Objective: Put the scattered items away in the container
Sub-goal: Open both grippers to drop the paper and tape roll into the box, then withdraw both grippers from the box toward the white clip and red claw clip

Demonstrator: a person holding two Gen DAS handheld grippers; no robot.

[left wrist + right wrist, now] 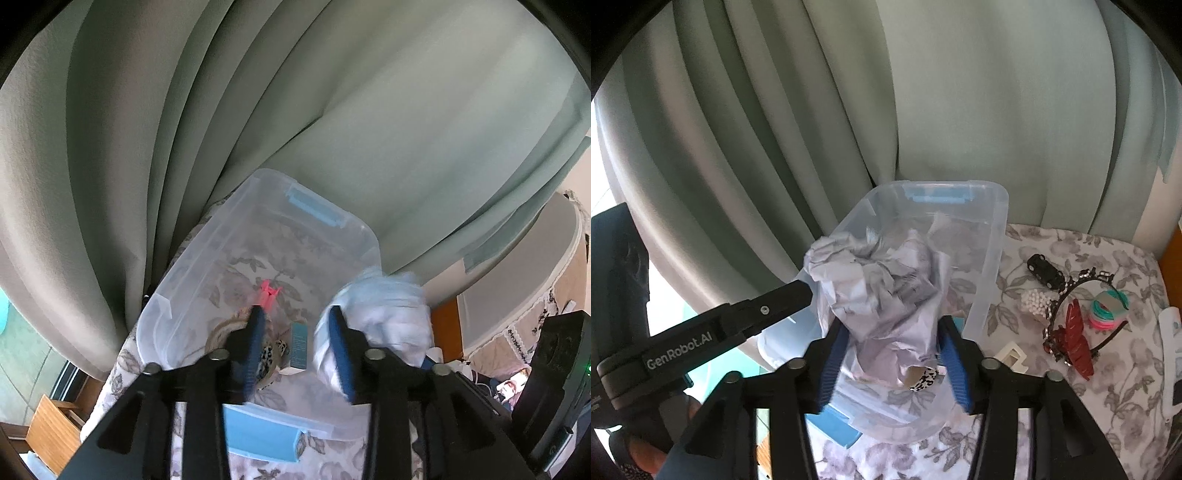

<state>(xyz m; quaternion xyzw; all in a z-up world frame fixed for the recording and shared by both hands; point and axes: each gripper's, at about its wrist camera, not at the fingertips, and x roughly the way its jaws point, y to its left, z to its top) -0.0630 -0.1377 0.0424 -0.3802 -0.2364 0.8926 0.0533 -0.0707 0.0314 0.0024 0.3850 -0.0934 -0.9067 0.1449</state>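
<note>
A clear plastic container (pixel 207 251) with blue latches stands on a floral tablecloth. My left gripper (pixel 295 312) is open above it, nothing between its blue pads. A blurred pink hair clip (pixel 267 291) shows just past the left fingertip, over the container floor. Inside lie a woven ring (pixel 221 328), a leopard-print scrunchie (pixel 271 354) and a small teal box (pixel 299 347). In the right wrist view a crumpled white paper wad (pixel 882 291) sits loosely between the spread fingers of my right gripper (pixel 892 325), over the container (pixel 993 258). The same wad (pixel 380 317) looks blurred in the left wrist view.
Right of the container lie a black toy car (pixel 1043 273), a pearl scrunchie (pixel 1036 302), a beaded headband (pixel 1082 277), a red hair claw (pixel 1075 343), coloured hair ties (pixel 1108 308) and a white plastic piece (pixel 1012 356). A green curtain (pixel 960 110) hangs close behind.
</note>
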